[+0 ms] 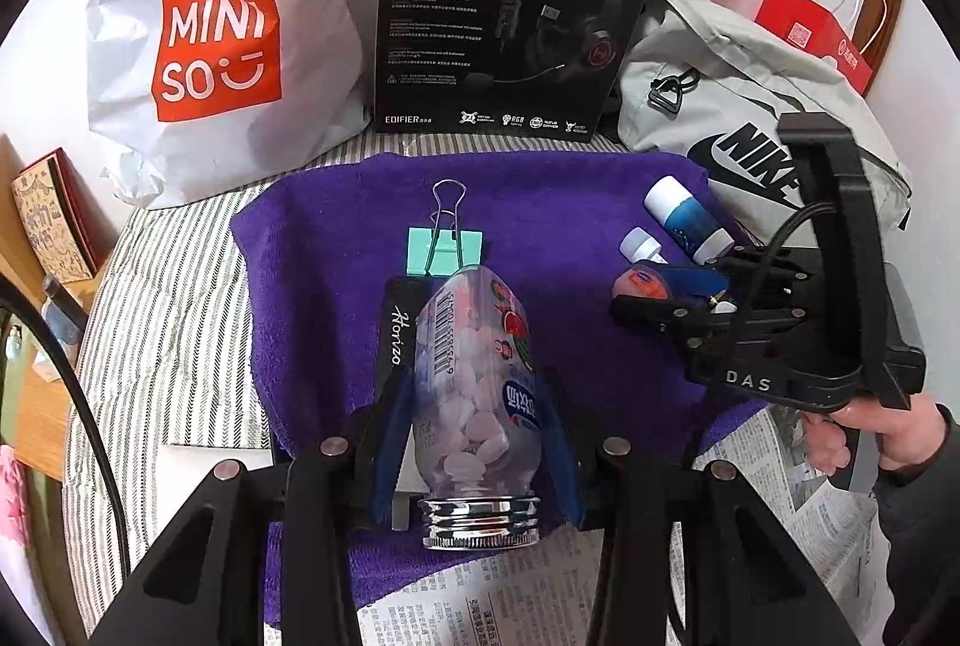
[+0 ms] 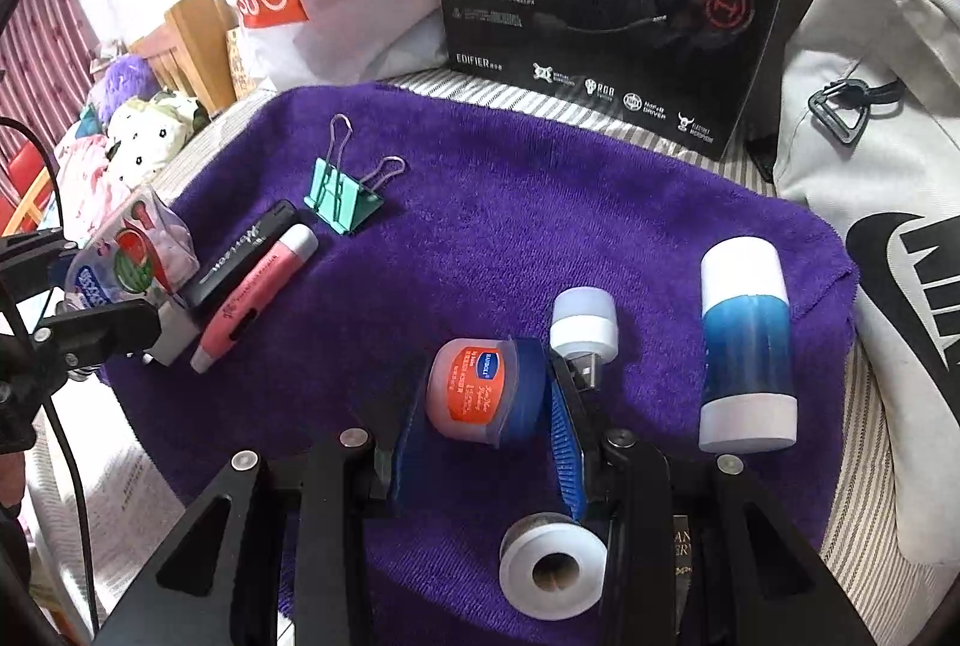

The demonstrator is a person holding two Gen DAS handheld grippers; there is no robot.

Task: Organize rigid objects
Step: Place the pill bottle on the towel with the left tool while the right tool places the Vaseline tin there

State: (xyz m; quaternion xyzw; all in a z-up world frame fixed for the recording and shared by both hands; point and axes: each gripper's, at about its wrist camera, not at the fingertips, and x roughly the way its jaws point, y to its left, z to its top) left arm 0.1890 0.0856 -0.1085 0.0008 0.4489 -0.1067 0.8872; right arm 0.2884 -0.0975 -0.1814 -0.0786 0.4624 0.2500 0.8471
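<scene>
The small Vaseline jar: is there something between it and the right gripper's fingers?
Nothing visible. The Vaseline jar sits directly between the right gripper fingers, whose blue pads flank it on both sides. The USB light lies just beyond, outside them.

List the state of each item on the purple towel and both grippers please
Left gripper: shut on the candy bottle.
Candy bottle: capped, held.
Right gripper: fingers around the small jar.
Small jar: lid on.
Binder clip: closed, handles up.
Pink tube: lying flat, capped.
Blue stick: capped.
</scene>
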